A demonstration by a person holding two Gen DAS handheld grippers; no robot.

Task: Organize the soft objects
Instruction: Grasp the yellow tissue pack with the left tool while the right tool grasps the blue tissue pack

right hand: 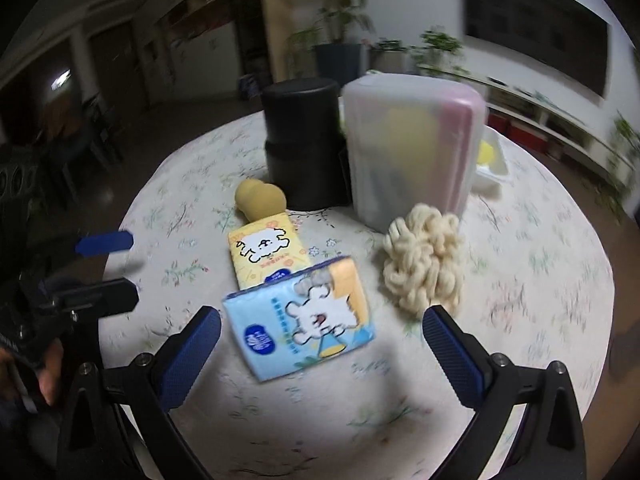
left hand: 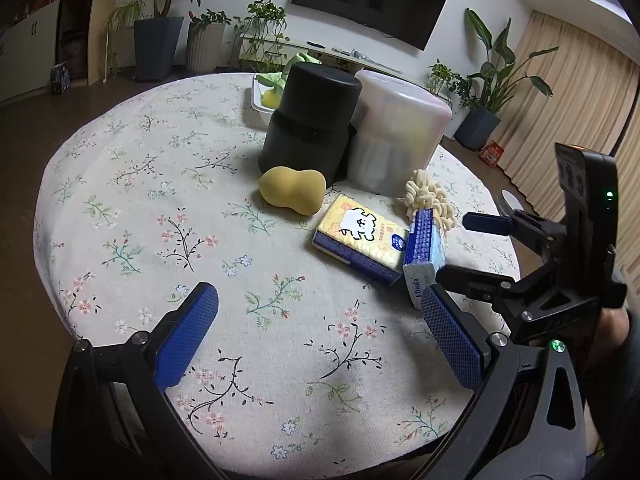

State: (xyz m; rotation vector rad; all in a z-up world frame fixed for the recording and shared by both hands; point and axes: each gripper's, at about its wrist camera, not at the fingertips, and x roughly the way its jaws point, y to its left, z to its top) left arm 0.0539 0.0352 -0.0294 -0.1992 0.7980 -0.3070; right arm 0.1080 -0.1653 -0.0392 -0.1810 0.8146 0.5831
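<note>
Your left gripper [left hand: 320,336] stood wide apart with nothing between its blue textured pads [left hand: 188,332], hovering low over the near part of the round table under its floral cloth [left hand: 132,216]. Your right gripper [right hand: 322,354] was likewise spread wide and empty, its pads either side of the blue tissue pack printed with a white cartoon dog [right hand: 302,320], though neither pad touched it.

That blue pack lay tilted, its far edge propped on the yellow tissue pack with the same white dog print [right hand: 266,254]; the left wrist view showed it nearly edge-on [left hand: 424,252], leaning against the yellow pack [left hand: 360,236]. Both packs looked intact, wrappers smooth and glossy.

Just beyond the yellow pack lay the mustard-yellow peanut-shaped sponge [left hand: 291,191], on its side, its surface matte and undented. To the right of the packs sat the cream looped-yarn bundle [right hand: 424,264], loose and lumpy, close to the blue pack, though contact could not be told.

Behind these stood the black cylindrical container with its lid on [left hand: 310,120] and, touching its right side, the frosted translucent lidded box [left hand: 394,132], with yellow and pink shapes showing dimly through its wall. Behind them lay a white tray [left hand: 260,106] holding something yellow and a green cloth. The right wrist view was blurred.
</note>
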